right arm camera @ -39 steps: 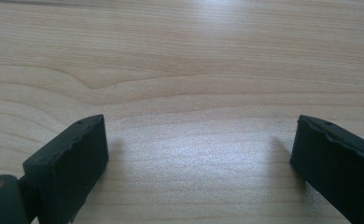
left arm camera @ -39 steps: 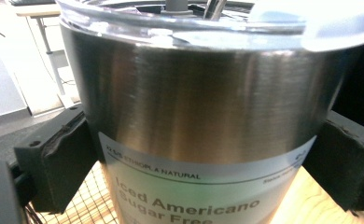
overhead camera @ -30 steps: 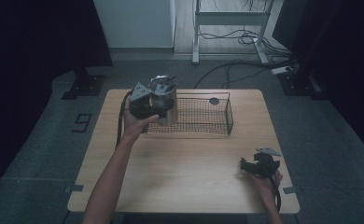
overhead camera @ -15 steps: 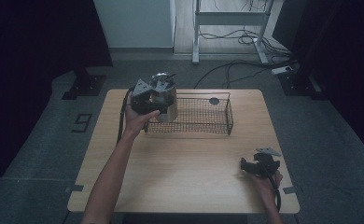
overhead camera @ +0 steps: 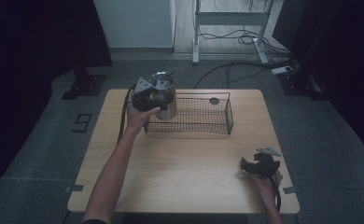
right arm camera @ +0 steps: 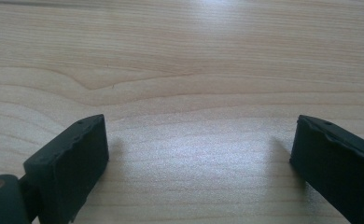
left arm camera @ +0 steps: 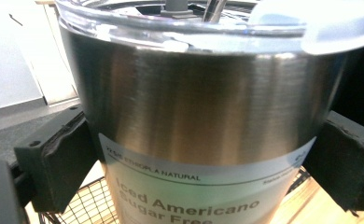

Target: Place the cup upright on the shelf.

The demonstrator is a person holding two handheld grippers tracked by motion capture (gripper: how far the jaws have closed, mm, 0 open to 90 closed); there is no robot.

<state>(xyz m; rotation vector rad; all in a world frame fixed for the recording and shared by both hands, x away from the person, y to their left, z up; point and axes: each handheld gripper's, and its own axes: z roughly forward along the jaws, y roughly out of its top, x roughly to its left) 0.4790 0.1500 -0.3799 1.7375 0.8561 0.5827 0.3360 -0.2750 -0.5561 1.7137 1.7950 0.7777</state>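
Nearest, at the right front corner of the wooden table (overhead camera: 189, 186), the right gripper (overhead camera: 257, 164) rests low over bare wood with its jaws spread wide and nothing between them.

Farther back and to the left, the left gripper (overhead camera: 157, 100) is clamped on a stainless steel tumbler (overhead camera: 164, 95) – its pads (left arm camera: 61, 161) press flat on opposite sides of the body, at about the top edge of the paper label (it reads "Iced Americano Sugar Free"). The tumbler stands upright in the grip, at the left end of the black wire basket (overhead camera: 227, 114), which lies across the far half of the table; the gripper view shows mesh just under the cup, but whether it hangs above the basket or already sits in it I cannot tell.

As for handling: the steel wall is stiff and will not crush, yet it is smooth and likely slippery, so the hold on the label band looks the better place. The clear plastic lid (left arm camera: 208, 21) with its straw is the weak part – best kept upright, since the cup may hold liquid and be fairly heavy. A small dark round thing (overhead camera: 214, 101) lies at the basket's far right end.
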